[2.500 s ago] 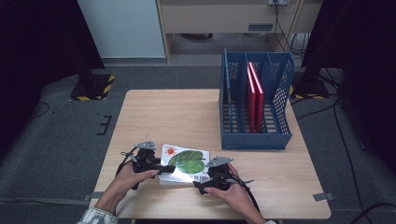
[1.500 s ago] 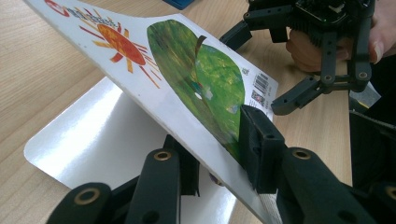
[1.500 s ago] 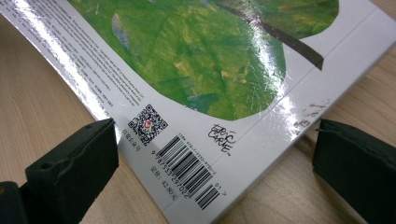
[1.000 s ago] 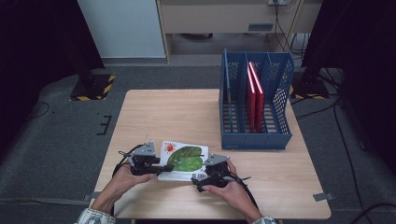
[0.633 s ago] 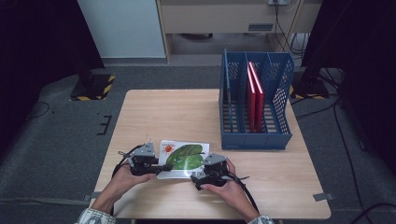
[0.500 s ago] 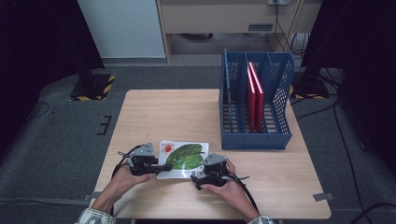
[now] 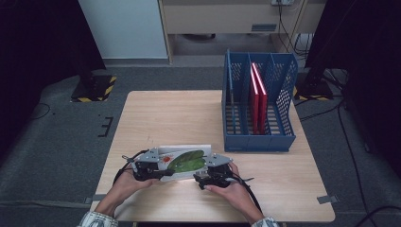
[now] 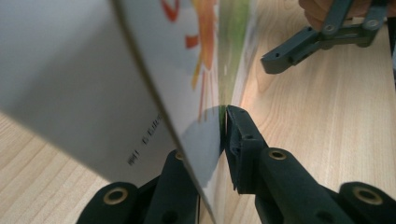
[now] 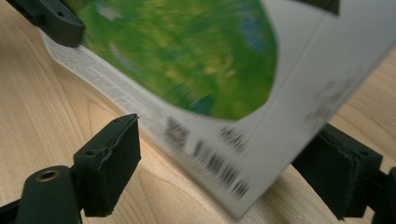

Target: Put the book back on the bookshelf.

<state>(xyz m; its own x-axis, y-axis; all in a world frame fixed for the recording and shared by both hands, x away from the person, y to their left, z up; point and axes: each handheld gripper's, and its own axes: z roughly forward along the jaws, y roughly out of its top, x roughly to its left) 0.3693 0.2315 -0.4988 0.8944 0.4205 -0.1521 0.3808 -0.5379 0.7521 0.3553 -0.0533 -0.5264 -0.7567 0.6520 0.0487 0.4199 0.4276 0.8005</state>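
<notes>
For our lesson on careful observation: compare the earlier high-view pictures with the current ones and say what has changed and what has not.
The book has slid toward the person and its near edge has lifted off the table. The left gripper stays clamped on one side of it. The right gripper has just been closing its jaws, which straddle the book's corner without pressing it. The blue rack and its red books have not moved.
</notes>
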